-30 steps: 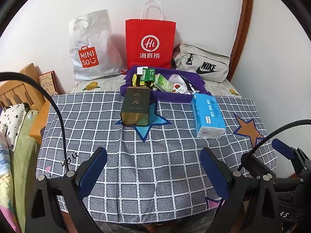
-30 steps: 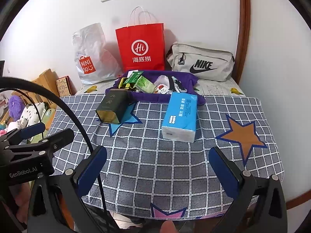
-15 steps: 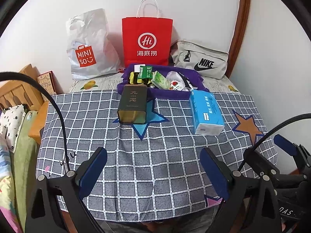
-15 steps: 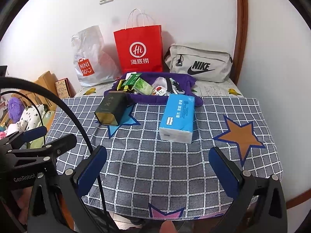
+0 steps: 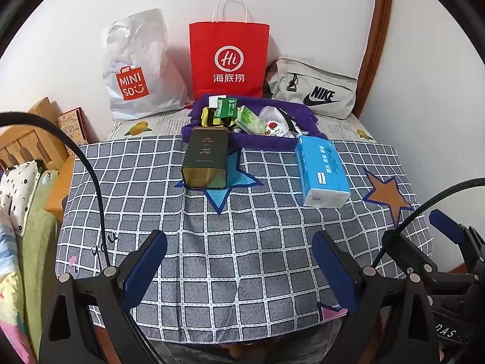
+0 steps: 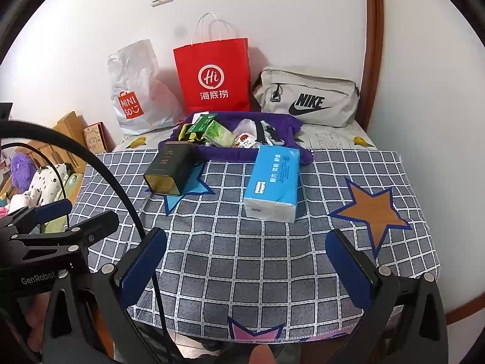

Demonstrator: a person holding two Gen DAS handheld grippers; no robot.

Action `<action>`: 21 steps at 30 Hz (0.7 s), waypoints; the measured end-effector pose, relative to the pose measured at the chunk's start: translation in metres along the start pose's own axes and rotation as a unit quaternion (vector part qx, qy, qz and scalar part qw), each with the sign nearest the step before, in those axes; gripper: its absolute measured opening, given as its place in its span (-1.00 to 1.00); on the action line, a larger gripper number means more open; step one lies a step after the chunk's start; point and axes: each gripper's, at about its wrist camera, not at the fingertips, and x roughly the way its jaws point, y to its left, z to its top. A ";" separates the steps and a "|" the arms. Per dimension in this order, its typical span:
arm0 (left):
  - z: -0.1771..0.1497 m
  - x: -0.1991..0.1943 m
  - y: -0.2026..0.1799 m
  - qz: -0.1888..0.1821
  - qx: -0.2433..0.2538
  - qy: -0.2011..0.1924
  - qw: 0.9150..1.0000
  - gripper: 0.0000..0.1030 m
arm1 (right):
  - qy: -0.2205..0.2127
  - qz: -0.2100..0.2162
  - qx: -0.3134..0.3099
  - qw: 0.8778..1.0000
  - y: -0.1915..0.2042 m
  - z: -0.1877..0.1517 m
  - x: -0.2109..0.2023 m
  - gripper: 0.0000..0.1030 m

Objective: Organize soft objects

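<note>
Since the earlier frames, both cameras have been drawn slightly back and up, so that the blue tissue pack (image 5: 322, 172) and the dark tea tin (image 5: 206, 160) appear a little farther off; nothing on the desk (image 5: 242, 257) has been shifted.

The left tool (image 5: 239, 268) is held with its blue pads wide apart and nothing between them, low over the near edge of the checked cloth. The right tool (image 6: 254, 268) is likewise spread open and empty.

The tissue pack is taken as the landmark. It lies flat on the cloth, one short end toward the cameras. It can be judged light and soft, its plastic wrap likely slippery and easily crushed; a hold across its narrow width near the middle is suggested, with gentle closing. To its left the tea tin lies on its side over a blue star; it is stiff, not soft.

Just behind the pack, and touching its far end, a purple fabric bin (image 5: 272, 144) is seen. Green packets (image 5: 225, 107), a pale green pouch (image 5: 250, 119) and a white pouch with red print (image 5: 274, 127) are held in it. Farther behind stand a white plastic bag (image 5: 136, 69), a red paper bag (image 5: 229, 57) and a grey pouch (image 5: 315, 91); their contents cannot be told.
</note>
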 end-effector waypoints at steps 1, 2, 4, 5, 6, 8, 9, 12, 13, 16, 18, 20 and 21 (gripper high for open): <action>0.000 0.000 0.000 0.001 0.000 0.000 1.000 0.88 | 0.000 -0.001 0.000 1.000 0.000 0.000 0.000 1.00; 0.000 0.000 0.000 0.001 0.000 0.000 1.000 0.88 | -0.001 -0.001 0.000 1.000 0.000 0.000 0.000 1.00; 0.000 0.000 0.000 0.000 0.000 0.000 1.000 0.88 | 0.002 0.000 0.002 1.000 0.000 -0.001 0.000 1.00; 0.000 0.000 0.000 -0.001 0.000 0.000 1.000 0.88 | 0.002 0.001 0.003 1.000 0.000 -0.001 0.000 1.00; 0.000 0.001 0.000 -0.002 -0.002 0.001 1.000 0.88 | 0.003 0.002 0.005 1.000 -0.001 -0.001 0.001 1.00; 0.000 0.001 0.000 -0.001 -0.001 0.002 1.000 0.88 | 0.004 0.005 0.008 1.000 -0.001 -0.001 0.001 1.00; -0.001 0.001 0.000 -0.001 -0.001 0.002 1.000 0.88 | 0.005 0.006 0.008 1.000 -0.002 -0.001 0.002 1.00; -0.002 0.002 0.000 0.002 0.000 0.003 1.000 0.88 | 0.006 0.003 0.007 1.000 -0.002 -0.001 0.003 1.00; -0.002 0.002 0.001 0.001 -0.001 0.003 1.000 0.88 | 0.007 0.003 0.007 1.000 -0.001 -0.002 0.004 1.00; -0.001 0.002 0.001 0.002 0.001 0.003 1.000 0.88 | 0.007 0.006 0.009 1.000 -0.002 -0.002 0.005 1.00; -0.002 0.003 0.000 0.006 0.003 0.003 1.000 0.88 | 0.007 0.007 0.010 1.000 -0.002 -0.002 0.006 1.00; -0.002 0.003 0.000 0.007 0.002 0.003 1.000 0.88 | 0.009 0.007 0.010 1.000 -0.002 -0.002 0.006 1.00; -0.003 0.004 0.000 0.008 0.002 0.003 1.000 0.88 | 0.008 0.006 0.010 1.000 -0.002 -0.003 0.006 1.00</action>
